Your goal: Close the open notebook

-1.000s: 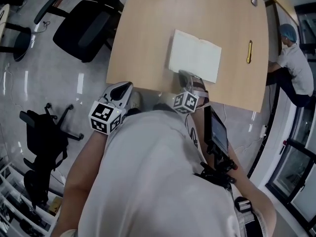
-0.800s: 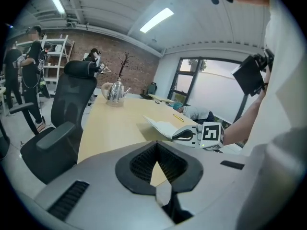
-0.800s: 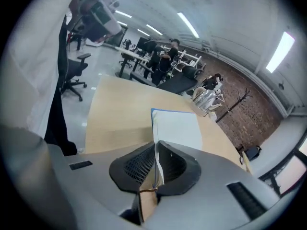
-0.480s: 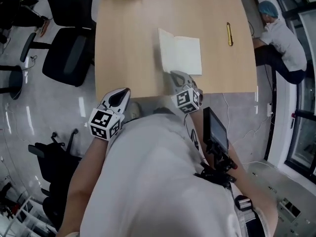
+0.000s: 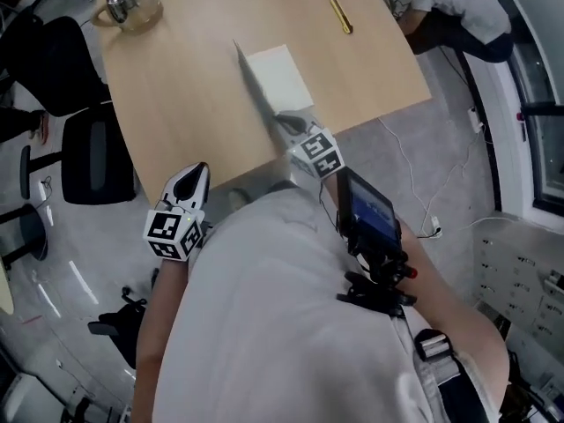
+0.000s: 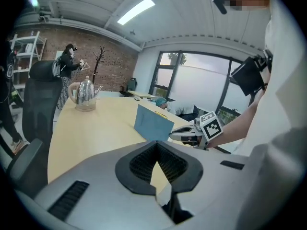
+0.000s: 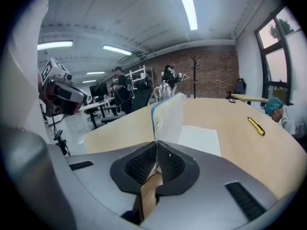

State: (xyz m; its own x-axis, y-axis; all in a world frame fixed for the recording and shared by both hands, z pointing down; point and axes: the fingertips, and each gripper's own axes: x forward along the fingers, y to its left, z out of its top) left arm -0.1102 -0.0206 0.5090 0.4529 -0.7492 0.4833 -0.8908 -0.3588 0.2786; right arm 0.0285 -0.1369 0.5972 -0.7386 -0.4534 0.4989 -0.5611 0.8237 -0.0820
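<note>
The notebook (image 5: 280, 76) lies near the table's front edge, its right page flat and white. Its left half (image 5: 251, 77) stands upright, blue cover outward (image 6: 152, 124). My right gripper (image 5: 284, 122) is shut on the lower edge of that raised half, which rises straight from the jaws (image 7: 169, 119) in the right gripper view. My left gripper (image 5: 194, 176) hovers off the table's near edge, left of the notebook, shut with nothing in it (image 6: 157, 145).
A yellow pen (image 5: 340, 14) lies on the wooden table (image 5: 176, 104) beyond the notebook. A glass kettle (image 5: 128, 3) stands at the far left corner. Office chairs (image 5: 84, 161) stand left of the table. A person in white (image 5: 458, 7) crouches at the far right.
The notebook's left half has gone from lying flat to standing upright in my right gripper. The head view has swung, and the left gripper stayed off the table edge.
</note>
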